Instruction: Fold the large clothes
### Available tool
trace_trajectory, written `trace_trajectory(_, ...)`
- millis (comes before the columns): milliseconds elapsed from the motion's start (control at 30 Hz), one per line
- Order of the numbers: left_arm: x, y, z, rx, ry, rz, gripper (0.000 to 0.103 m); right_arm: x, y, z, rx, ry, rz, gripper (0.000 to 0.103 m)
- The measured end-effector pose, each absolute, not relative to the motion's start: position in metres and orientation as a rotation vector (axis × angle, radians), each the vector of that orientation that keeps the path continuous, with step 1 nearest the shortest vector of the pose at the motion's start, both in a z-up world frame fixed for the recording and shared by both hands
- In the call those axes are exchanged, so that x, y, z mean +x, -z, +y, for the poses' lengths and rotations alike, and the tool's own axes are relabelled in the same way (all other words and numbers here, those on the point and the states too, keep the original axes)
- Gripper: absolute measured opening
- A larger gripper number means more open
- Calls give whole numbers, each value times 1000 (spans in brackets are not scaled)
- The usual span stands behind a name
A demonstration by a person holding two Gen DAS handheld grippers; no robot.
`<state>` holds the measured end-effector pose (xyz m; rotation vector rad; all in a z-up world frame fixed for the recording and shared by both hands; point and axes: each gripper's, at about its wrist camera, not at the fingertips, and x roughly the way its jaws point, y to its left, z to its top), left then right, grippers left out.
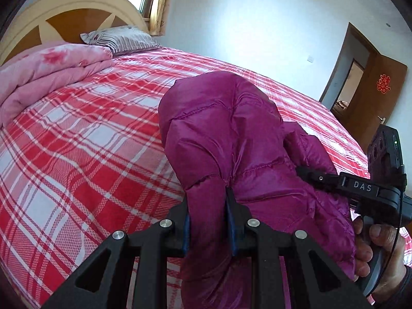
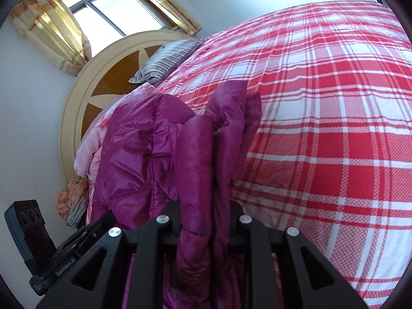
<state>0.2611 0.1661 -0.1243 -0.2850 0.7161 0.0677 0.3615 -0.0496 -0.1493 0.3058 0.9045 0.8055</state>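
Observation:
A magenta quilted down jacket (image 1: 231, 134) is bunched up and held above the red plaid bed (image 1: 77, 154). My left gripper (image 1: 208, 219) is shut on a fold of the jacket. My right gripper (image 2: 206, 216) is shut on another thick fold of the same jacket (image 2: 159, 149), which hangs between the two grippers. The right gripper also shows at the right edge of the left wrist view (image 1: 316, 177), pressed into the jacket. The jacket's lower part is hidden behind the gripper bodies.
A folded pink floral quilt (image 1: 51, 72) and a striped pillow (image 1: 121, 38) lie by the arched headboard (image 1: 77, 7). The plaid sheet (image 2: 334, 128) spreads wide to the right. A window with yellow curtains (image 2: 51, 33) is behind; a brown door (image 1: 378, 95) stands open.

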Motion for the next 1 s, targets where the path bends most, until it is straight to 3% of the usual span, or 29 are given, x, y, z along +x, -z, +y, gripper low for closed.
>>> trace_trajectory(100,261,129,169,-298,-76,721,24,365,151,-48,298,-798,918,23)
trace_trajectory(233,260,135,171,-317,-108,738,35,368,154,-45,287,-790,932,23)
trace_trajectory(567,259,147,175,-311,-139,747,50,372,171,-48,292,-762,969,29)
trace_trajectory(667,256,148,177,-304,-161,749,60,373,173,-47,280,-751,976,32)
trace_trajectory(1000,221,111,176,-279,-193,748,62,367,157,-58,296,-690,989,52)
